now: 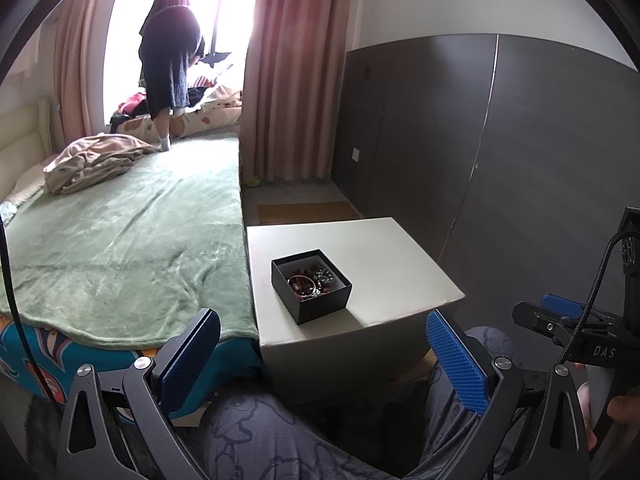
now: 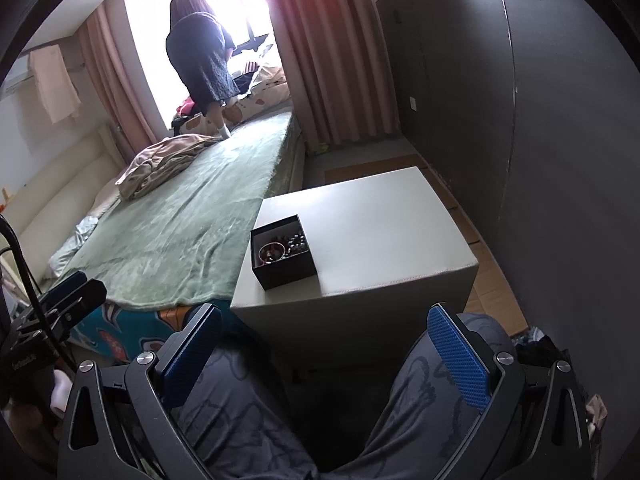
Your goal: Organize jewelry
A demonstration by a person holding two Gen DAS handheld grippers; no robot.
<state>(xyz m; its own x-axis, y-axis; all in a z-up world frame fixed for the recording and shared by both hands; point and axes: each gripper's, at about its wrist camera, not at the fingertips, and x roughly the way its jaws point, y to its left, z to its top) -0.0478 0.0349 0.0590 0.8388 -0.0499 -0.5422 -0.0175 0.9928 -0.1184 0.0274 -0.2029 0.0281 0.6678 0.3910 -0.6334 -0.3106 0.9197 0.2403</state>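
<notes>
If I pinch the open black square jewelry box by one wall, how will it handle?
The black square jewelry box looks like light card, so its thin wall may flex. The loose beaded bracelets inside would likely slide if it tilts. On the smooth grey-white cube stool it probably skids when pushed.

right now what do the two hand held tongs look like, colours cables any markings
Both tongs are black metal frames with silver bolts and two fingers faced in blue textured pads. The left tongs and right tongs look alike. A black braided cable runs along the right one, whose body carries white letters "DAS". The person wears grey patterned trousers.
</notes>
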